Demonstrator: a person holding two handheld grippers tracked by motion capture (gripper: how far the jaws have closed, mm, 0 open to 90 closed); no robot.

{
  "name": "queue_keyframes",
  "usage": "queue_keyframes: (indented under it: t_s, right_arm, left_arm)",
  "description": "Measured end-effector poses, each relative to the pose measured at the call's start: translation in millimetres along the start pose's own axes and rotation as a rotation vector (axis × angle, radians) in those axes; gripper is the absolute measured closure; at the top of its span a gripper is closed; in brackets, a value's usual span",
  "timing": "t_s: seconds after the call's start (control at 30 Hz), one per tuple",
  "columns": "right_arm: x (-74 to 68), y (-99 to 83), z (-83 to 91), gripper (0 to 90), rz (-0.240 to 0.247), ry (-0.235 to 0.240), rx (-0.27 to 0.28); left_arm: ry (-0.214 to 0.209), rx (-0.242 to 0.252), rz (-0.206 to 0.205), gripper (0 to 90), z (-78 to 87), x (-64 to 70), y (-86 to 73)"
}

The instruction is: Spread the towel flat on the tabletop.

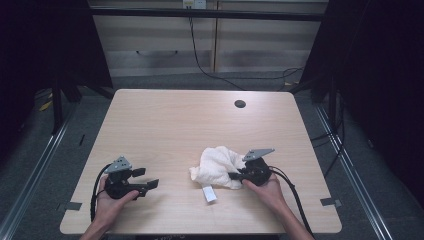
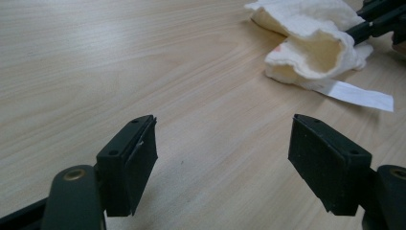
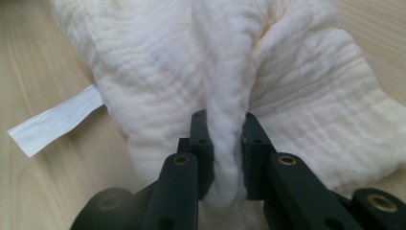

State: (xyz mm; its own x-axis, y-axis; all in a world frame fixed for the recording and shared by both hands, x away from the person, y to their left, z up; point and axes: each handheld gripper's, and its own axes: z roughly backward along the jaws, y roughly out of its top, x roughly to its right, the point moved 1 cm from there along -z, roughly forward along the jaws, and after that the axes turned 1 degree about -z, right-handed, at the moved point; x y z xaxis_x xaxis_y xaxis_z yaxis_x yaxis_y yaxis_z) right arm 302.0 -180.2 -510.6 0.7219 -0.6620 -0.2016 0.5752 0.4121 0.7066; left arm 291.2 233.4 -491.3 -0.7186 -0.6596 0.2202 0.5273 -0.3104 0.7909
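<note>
On the pale tabletop [image 1: 165, 120], a crumpled white cloth [image 1: 217, 165] is pinched at a raised fold by the closed right tool [image 3: 225, 143]; the left tool [image 2: 222, 158] is held wide open and empty nearby. A slow lift is advised, lest the label [image 1: 209, 194] snag.
</note>
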Motion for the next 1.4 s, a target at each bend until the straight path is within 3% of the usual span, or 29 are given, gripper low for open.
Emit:
queue_keyframes:
  t_s: [0.13,0.3,0.53,0.63,0.73,0.83,0.9,1.1,1.13,1.23,1.4]
  right_arm:
    - [-12.2,-4.4,4.3,79.6,0.004,-0.003,-0.021]
    - [-20.3,-12.9,8.4,77.9,-0.002,0.011,0.0]
    - [-30.3,-10.5,11.8,64.0,0.028,-0.013,-0.024]
    - [-30.3,-7.0,20.7,52.6,0.034,-0.009,0.01]
    - [-29.1,-5.0,32.6,49.2,0.04,-0.001,0.067]
    - [-26.0,-4.0,41.5,48.3,0.035,0.001,0.102]
    - [-18.0,-4.1,53.8,48.4,-0.002,-0.012,0.148]
    - [-2.7,-4.7,63.2,55.4,-0.038,-0.061,0.169]
    - [5.7,-3.9,62.9,59.1,-0.051,-0.094,0.158]
    - [21.1,-0.4,58.0,62.2,-0.07,-0.125,0.146]
    - [34.7,10.8,47.4,62.2,-0.097,-0.107,0.142]
  left_arm:
    - [0.001,-0.003,0.002,24.8,-1.1,0.4,0.0]
    - [0.0,-0.002,0.001,24.8,-0.3,-0.2,0.3]
    - [-0.007,0.005,-0.002,24.8,0.7,0.8,0.5]
    - [-0.01,0.003,-0.001,24.8,0.4,0.5,0.4]
    - [-0.007,0.0,-0.001,24.8,0.1,0.9,0.5]
    - [-0.01,0.0,-0.002,24.8,0.0,0.9,0.6]
    - [-0.011,0.0,-0.003,24.8,-0.1,1.0,0.7]
    - [-0.011,-0.001,-0.004,24.8,-0.7,0.8,0.6]
    - [-0.009,0.0,-0.002,24.8,-0.9,0.8,0.6]
    - [-0.006,-0.004,-0.001,24.8,-1.6,0.4,0.5]
    - [-0.001,-0.01,-0.002,24.8,-3.1,0.3,0.6]
